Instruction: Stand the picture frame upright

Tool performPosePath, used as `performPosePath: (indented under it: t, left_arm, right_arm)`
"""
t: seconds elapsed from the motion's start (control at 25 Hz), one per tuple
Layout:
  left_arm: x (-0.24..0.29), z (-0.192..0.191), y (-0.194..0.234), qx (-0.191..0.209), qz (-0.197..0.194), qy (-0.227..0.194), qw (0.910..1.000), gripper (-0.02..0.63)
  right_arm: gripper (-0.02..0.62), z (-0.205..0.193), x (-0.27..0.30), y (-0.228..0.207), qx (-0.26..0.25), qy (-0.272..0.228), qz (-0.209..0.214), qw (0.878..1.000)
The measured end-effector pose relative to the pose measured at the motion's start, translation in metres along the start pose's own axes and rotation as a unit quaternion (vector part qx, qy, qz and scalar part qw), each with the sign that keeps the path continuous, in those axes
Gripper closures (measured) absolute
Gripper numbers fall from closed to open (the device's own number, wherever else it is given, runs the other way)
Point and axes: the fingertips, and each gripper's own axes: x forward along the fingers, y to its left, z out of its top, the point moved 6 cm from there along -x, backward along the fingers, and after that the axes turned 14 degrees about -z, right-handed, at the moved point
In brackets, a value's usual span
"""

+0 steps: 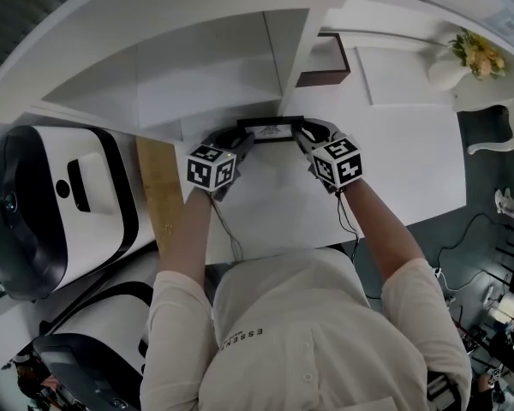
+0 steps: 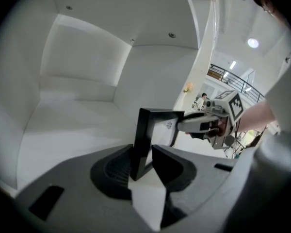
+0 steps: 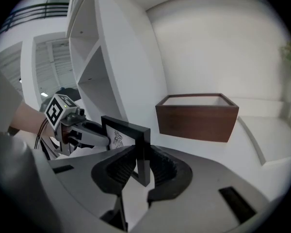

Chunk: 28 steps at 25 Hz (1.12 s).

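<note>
A black picture frame (image 1: 270,130) stands upright on the white shelf surface (image 1: 265,187), just in front of a white divider panel. My left gripper (image 1: 238,137) has the frame's left edge (image 2: 146,130) between its jaws. That edge leans on the left pad, and a thin white gap shows at the right pad. My right gripper (image 1: 307,135) holds the opposite edge (image 3: 141,144), with both ribbed pads against the bar. Each gripper shows in the other's view, on the far side of the frame. The print inside the frame faces me.
A brown wooden box (image 3: 196,115) sits on the shelf to the right of the frame, behind the divider (image 1: 291,50). A vase of flowers (image 1: 467,58) stands at the far right. Two white machines (image 1: 60,204) and a wooden board (image 1: 158,187) are on the left.
</note>
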Motion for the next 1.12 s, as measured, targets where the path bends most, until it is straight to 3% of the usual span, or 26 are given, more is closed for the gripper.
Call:
performPosePath:
  t: [0.12, 0.32, 0.68, 0.88, 1.12]
  left_arm:
    - [-0.001, 0.002, 0.001, 0.021, 0.008, 0.009, 0.9997, 0.502]
    - [-0.003, 0.001, 0.003, 0.017, 0.005, 0.004, 0.9998, 0.502]
    - [-0.004, 0.006, 0.005, 0.032, 0.038, 0.012, 0.9987, 0.500]
    - [-0.004, 0.009, 0.007, 0.045, 0.043, 0.035, 0.9975, 0.499]
    - [-0.004, 0.010, 0.005, 0.039, 0.065, 0.040, 0.9963, 0.492]
  right_arm:
    - [0.502, 0.002, 0.003, 0.001, -0.012, -0.010, -0.007, 1.000]
    - [0.502, 0.003, 0.006, 0.003, -0.006, -0.013, 0.000, 1.000]
    - [0.495, 0.011, 0.015, 0.006, -0.018, -0.016, -0.013, 1.000]
    - [0.492, 0.011, 0.015, 0.007, -0.019, -0.014, -0.012, 1.000]
    - [0.486, 0.010, 0.015, 0.006, 0.004, -0.011, -0.013, 1.000]
